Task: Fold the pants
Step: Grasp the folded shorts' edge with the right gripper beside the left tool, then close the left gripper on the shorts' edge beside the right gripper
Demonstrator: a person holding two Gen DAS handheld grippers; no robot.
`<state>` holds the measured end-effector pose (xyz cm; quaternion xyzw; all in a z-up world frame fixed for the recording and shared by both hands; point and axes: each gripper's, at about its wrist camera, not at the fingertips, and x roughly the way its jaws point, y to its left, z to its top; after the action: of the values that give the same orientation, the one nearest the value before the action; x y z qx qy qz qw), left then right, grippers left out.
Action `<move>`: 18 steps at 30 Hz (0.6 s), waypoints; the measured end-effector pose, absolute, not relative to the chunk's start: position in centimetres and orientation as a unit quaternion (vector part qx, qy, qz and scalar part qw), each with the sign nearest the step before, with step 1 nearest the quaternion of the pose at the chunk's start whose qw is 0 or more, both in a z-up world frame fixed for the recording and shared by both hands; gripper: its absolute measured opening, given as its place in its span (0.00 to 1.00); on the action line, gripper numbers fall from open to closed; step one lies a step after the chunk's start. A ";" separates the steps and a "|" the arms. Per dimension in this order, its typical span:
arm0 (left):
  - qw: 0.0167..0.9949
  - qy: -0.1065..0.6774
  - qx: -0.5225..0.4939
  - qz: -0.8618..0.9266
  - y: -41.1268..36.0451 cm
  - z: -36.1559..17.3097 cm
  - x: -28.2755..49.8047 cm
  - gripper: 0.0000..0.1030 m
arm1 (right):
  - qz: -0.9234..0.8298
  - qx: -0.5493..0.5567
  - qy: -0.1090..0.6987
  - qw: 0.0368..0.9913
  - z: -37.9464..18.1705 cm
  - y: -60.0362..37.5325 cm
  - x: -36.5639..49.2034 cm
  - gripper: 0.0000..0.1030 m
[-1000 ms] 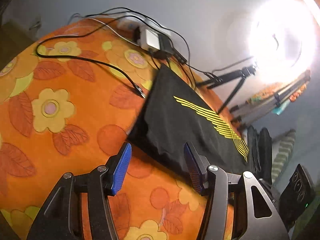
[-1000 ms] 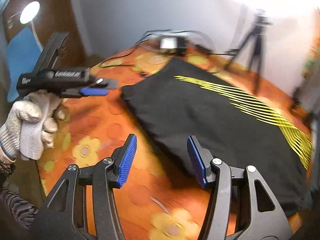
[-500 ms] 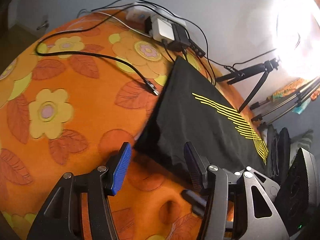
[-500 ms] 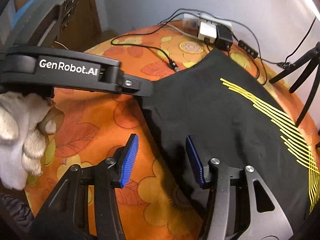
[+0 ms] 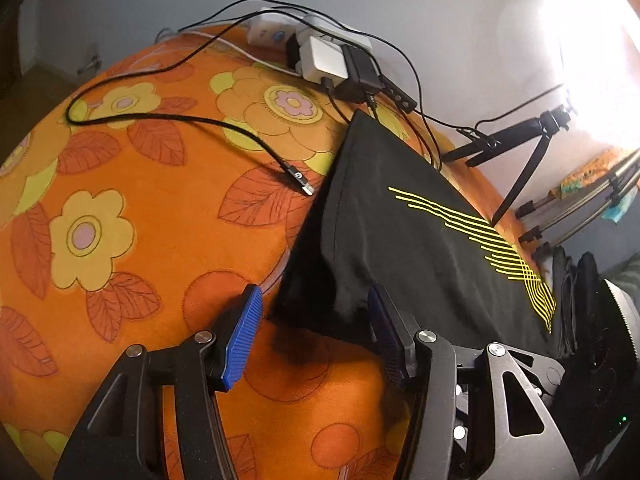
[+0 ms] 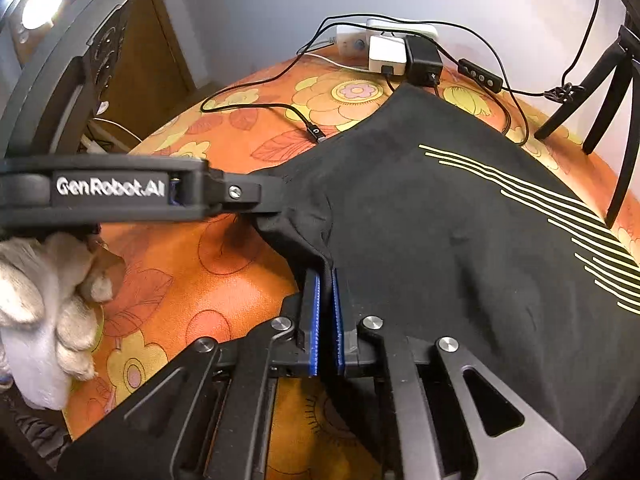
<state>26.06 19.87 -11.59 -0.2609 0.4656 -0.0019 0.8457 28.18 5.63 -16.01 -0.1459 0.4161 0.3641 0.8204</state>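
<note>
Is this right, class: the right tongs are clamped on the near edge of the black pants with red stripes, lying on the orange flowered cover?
Not quite. The stripes are yellow, not red, as the right wrist view shows. The right tongs are clamped on the near edge of the black pants with yellow stripes, lying on the orange flowered cover.

Plain pale wall [image 5: 420,4] behind, washed out by a glaring lamp [image 5: 600,60] at upper right — a second small round light [image 6: 42,4] at far left. Wooden door or cabinet [image 6: 160,60] beside it. Black tripod [image 5: 520,152] against the wall — orange flowered bedspread [image 5: 120,220] below.
</note>
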 end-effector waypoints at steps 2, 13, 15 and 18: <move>0.847 0.460 -0.265 -0.004 19.6 -11.6 26.1 0.52 | 0.362 -0.143 0.415 0.823 -16.1 5.6 28.1 0.06; 0.860 0.426 -0.276 -0.050 18.0 -12.2 26.8 0.12 | 0.367 -0.077 0.448 0.811 -15.8 3.4 28.3 0.11; 0.869 0.418 -0.258 -0.059 17.6 -11.7 26.5 0.12 | 0.370 -0.069 0.455 0.807 -15.2 2.2 28.2 0.24; 0.874 0.407 -0.255 -0.074 17.5 -11.4 26.1 0.11 | 0.365 -0.048 0.442 0.818 -13.0 -0.2 28.3 0.53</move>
<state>26.09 17.53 -11.43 -0.2553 0.4074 -0.0740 0.8737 28.29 -0.21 -13.01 -0.0484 0.4420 0.3651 0.8179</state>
